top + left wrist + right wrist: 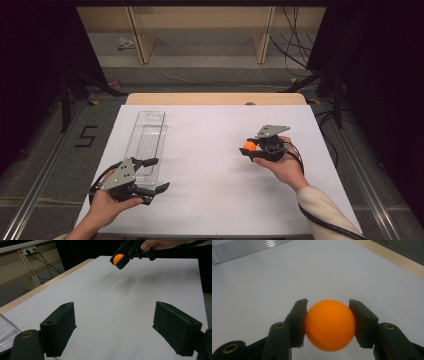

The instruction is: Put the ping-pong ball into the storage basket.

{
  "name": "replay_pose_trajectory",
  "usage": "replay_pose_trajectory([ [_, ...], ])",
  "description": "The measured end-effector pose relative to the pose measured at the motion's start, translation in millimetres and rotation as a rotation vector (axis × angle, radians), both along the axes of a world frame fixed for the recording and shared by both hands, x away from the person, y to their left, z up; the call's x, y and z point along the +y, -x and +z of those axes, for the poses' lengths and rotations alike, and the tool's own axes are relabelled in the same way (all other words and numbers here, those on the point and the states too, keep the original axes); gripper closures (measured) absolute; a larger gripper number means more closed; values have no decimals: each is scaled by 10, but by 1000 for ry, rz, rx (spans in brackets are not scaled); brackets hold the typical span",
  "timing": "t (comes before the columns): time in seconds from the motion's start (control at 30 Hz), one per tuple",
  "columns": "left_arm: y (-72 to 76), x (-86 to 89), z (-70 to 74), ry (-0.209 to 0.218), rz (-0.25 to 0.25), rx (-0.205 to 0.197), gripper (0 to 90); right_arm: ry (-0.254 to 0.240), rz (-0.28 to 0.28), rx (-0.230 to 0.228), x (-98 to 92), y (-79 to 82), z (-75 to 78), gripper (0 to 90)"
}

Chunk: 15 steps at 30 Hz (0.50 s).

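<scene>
A: What lies around the work? 
B: A white sheet (210, 170) covers most of the pale wooden table (215, 98); on its left side a long clear plastic tray with a ribbed floor (146, 140) runs from near to far, its near end just beside the left gripper (155, 174); the tray looks to hold nothing; the middle of the sheet between the two hands is bare, so nothing stands between the tray and the ball.

A: And beyond the table? 
B: A grey floor with loose dark cables at the far right; pale wooden shelf legs stand at the far side.

A: How does the left one stand? 
B: Its two black jaws are spread wide, with bare white sheet between them in the left gripper view (113, 327); they hold nothing; one jaw lies at the tray's near right corner, though whether it touches cannot be told.

A: And the right? 
B: The right gripper (248, 148) is at the right of the sheet, well apart from the tray; its jaws press from both sides on a small smooth orange ball (329, 325); the pads (299, 322) touch the ball at its widest part; in the left gripper view the ball (118, 258) hangs clear above the sheet, with a blurred shadow beneath.
</scene>
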<state>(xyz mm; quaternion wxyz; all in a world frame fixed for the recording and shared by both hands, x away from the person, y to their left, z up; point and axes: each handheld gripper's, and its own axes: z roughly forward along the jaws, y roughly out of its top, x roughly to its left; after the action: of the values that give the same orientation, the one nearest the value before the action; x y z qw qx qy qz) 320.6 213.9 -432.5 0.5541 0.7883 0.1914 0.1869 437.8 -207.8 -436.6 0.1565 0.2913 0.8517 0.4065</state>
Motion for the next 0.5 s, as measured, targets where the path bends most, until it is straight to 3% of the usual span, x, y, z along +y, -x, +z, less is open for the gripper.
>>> replay_pose_trajectory([
  [0.5,0,-2,-1,0,0,0,177,0,14,-1,75,-28,-3,514],
])
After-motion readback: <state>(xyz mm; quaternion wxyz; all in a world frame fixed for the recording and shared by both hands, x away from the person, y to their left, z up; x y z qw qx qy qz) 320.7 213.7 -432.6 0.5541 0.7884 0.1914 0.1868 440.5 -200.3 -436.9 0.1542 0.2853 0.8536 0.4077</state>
